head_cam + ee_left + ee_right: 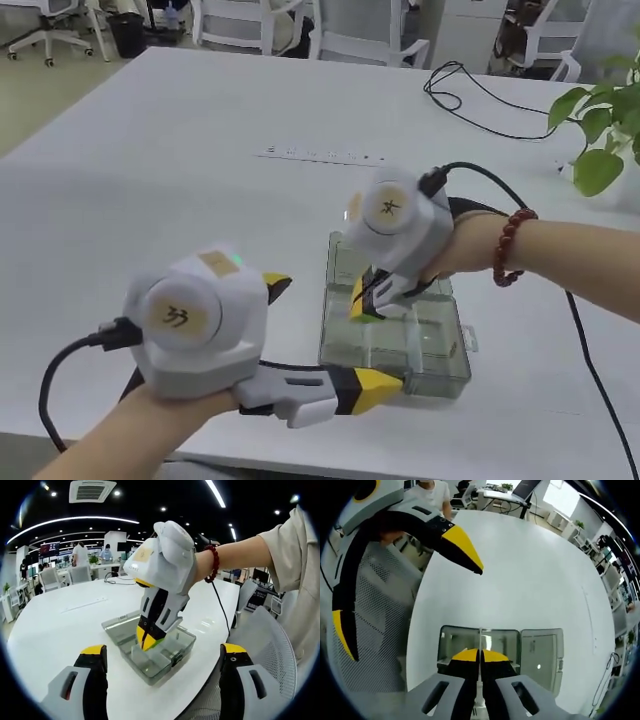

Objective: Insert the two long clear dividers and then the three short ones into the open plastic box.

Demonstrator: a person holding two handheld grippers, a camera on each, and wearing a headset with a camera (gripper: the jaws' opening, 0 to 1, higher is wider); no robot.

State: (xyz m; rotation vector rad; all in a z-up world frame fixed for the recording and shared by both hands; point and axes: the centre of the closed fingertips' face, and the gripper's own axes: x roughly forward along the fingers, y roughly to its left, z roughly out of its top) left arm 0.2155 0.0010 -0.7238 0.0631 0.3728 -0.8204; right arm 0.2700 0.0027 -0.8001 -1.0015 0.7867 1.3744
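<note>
Where the left gripper (337, 333) sits low at the near left of the white table (200, 180), its 2 yellow-tipped jaws are spread wide with nothing between them. In the head view, 1 tip lies just beside the near wall of the box (440, 375), though I cannot tell whether it touches, and the other tip points back over bare table. In the left gripper view the same 2 jaws frame the box (165, 662) from either side, well apart from it. The clear box rests right of centre near the table's front edge, with its lid (542, 652) folded out flat beside the base. The right gripper (362, 308) comes down into the base from above. Its jaws are pressed together on a thin clear divider (480, 637), which the right gripper view shows edge-on as a fine line running from the jaws across the base. Whether other dividers already stand in the box I cannot tell. A red bead bracelet (510, 245) circles the wrist behind that gripper. Farther back a pale strip (320, 155) lies flat on the table, a black cable (480, 100) loops at the far right, and a leafy plant (600, 130) leans in at the right edge.
</note>
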